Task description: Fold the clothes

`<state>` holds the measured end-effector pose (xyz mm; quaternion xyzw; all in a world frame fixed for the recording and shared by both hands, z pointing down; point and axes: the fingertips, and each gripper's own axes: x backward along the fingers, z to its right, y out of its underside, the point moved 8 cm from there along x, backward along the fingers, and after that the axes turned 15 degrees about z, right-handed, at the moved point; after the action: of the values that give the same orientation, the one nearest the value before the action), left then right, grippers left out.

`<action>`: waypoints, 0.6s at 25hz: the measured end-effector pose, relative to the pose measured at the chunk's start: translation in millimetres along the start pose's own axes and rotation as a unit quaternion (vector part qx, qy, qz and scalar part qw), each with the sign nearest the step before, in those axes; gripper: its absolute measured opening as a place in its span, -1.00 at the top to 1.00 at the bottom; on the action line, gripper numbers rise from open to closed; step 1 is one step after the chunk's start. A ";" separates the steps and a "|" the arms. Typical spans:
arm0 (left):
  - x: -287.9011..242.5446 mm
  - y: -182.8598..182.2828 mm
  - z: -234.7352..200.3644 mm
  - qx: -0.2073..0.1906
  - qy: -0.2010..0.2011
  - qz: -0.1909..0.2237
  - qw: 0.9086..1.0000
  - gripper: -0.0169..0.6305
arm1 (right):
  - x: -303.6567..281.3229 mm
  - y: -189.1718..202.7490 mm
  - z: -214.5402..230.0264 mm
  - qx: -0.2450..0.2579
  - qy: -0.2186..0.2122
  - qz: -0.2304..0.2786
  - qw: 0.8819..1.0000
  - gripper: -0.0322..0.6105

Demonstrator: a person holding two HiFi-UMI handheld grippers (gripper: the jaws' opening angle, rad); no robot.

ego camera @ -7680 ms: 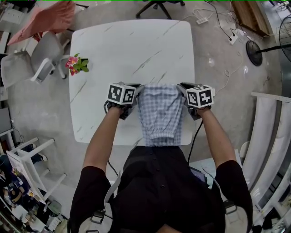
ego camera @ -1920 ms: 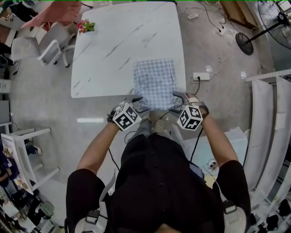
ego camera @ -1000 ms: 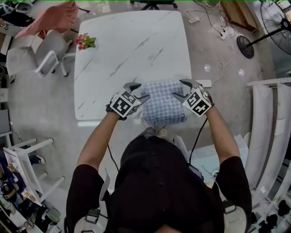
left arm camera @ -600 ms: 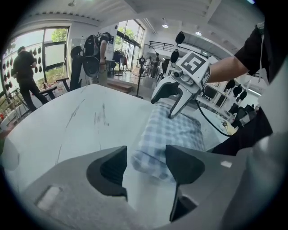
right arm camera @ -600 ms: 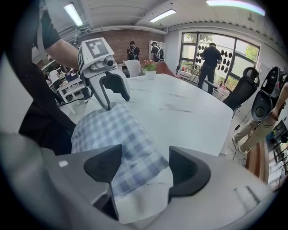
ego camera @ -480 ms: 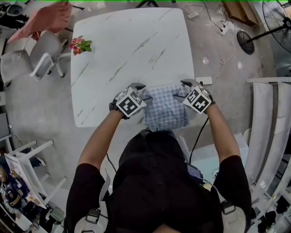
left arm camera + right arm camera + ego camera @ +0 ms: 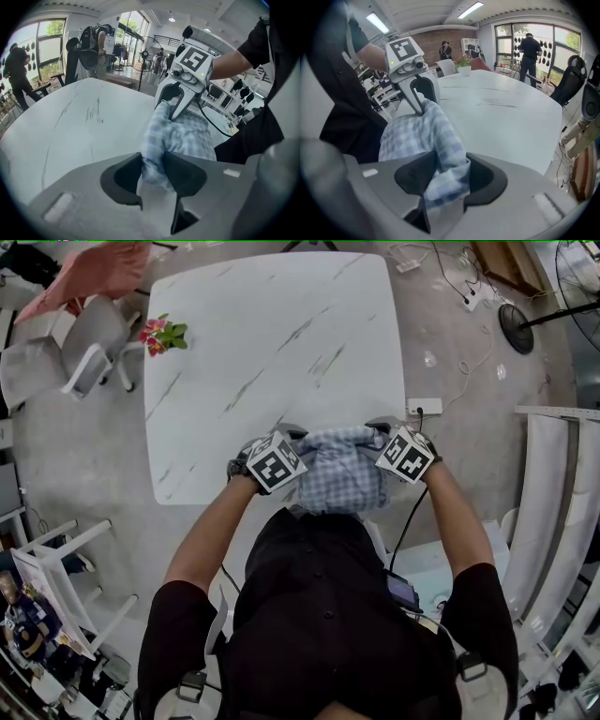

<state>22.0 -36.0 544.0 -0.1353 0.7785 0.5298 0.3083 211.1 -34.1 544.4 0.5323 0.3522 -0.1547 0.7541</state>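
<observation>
A blue-and-white checked garment (image 7: 339,472) lies bunched at the 6 o'clock edge of a white marbled bench (image 7: 272,324). Its near hem seems to lap over that edge toward the person carrying the rig. The left gripper (image 7: 292,434) is at the cloth's 9 o'clock side and the right gripper (image 7: 380,426) at its 3 o'clock side. Both sets of fingers have just been closing. Each is now clenched on a thick wad of the checked fabric, which fills the gap between the pads.

The main risk I see is an uneven grab. Each wad is several gathered layers, so a lower layer could slip free when I lift, and the fold would land crooked. If one hand leads the other, the crease would skew. With the cloth so close to the edge, a slack pull toward 6 o'clock could drag it off the bench.

The head view alone shows the layout: the garment's position, the bare bench stretching toward 12 o'clock, and pink flowers (image 7: 161,334) at the 10 o'clock corner. Its marker cubes cover the pinch points, so I can't read the grip there.

The left gripper view shows its own fingers (image 7: 124,176) squeezing a rolled edge, with the right gripper biting the opposite corner at 1 o'clock. The right gripper view mirrors this: its fingers (image 7: 487,176) hold a folded flap, with the left gripper at 11 o'clock.
</observation>
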 end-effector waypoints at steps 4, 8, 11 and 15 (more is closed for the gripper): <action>-1.9 2.3 0.8 0.020 -0.004 -0.003 1.000 0.56 | 1.8 1.7 -5.7 -0.002 -0.017 0.012 1.000 0.51; 4.2 -1.4 -3.2 0.022 -0.012 -0.005 1.000 0.61 | 3.9 -4.5 -2.6 0.017 -0.017 0.021 0.999 0.58; 9.5 -8.0 -7.7 0.008 -0.020 -0.013 1.000 0.63 | 8.0 -17.8 2.1 0.041 -0.015 0.033 0.999 0.60; 21.4 -15.7 -30.2 0.024 -0.049 0.007 0.998 0.64 | 7.2 -38.6 17.8 0.052 0.009 0.061 0.997 0.62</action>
<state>3.7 -67.3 526.5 -0.0964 0.7757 0.5192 0.3456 199.2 -64.2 515.9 0.5930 0.3170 -0.1219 0.7301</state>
